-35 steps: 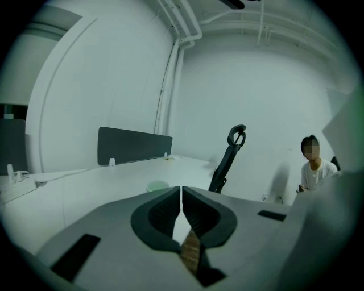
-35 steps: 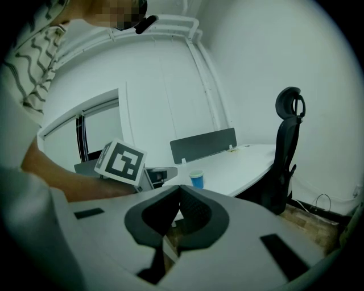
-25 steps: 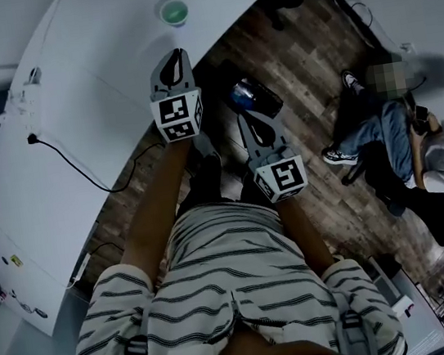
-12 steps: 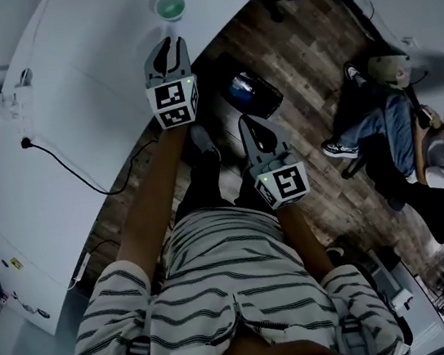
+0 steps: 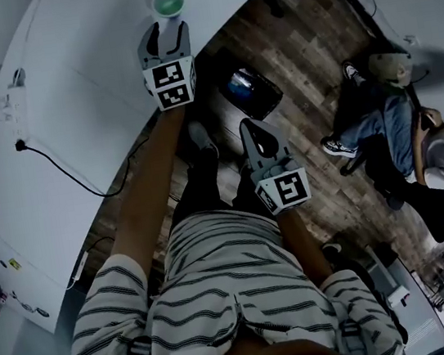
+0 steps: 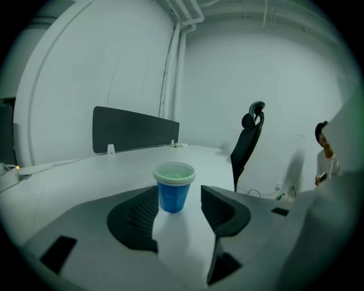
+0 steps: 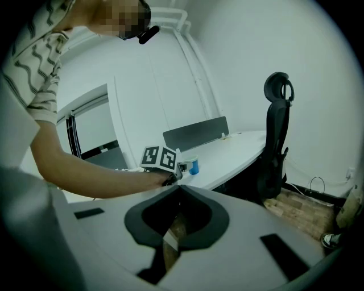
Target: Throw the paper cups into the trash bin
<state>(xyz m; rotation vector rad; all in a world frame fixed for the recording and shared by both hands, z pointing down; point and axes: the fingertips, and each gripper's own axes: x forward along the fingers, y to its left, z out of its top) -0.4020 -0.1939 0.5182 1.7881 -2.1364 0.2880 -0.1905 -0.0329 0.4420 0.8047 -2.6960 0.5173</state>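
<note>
A blue paper cup (image 5: 167, 3) with a pale rim, seemingly two nested, stands upright on the white table (image 5: 83, 77). My left gripper (image 5: 164, 31) reaches over the table right up to it. In the left gripper view the cup (image 6: 173, 187) stands in the gap at the jaw tips of the left gripper (image 6: 180, 194); the jaws are opening and the pads do not press on it. My right gripper (image 5: 252, 124) hangs shut and empty over the floor, near the dark trash bin (image 5: 251, 94). The right gripper view shows its jaws (image 7: 179, 190) together and the cup (image 7: 194, 165) far off.
A black cable (image 5: 63, 163) runs across the table's left part. A dark divider panel (image 6: 133, 129) stands at the table's far side. A black office chair (image 7: 277, 136) is by the table's edge. A person (image 5: 414, 135) sits on the wooden floor side at right.
My left gripper moved forward over the table up to the cup, and its jaws went from together to apart. The right gripper stayed about where it was.
</note>
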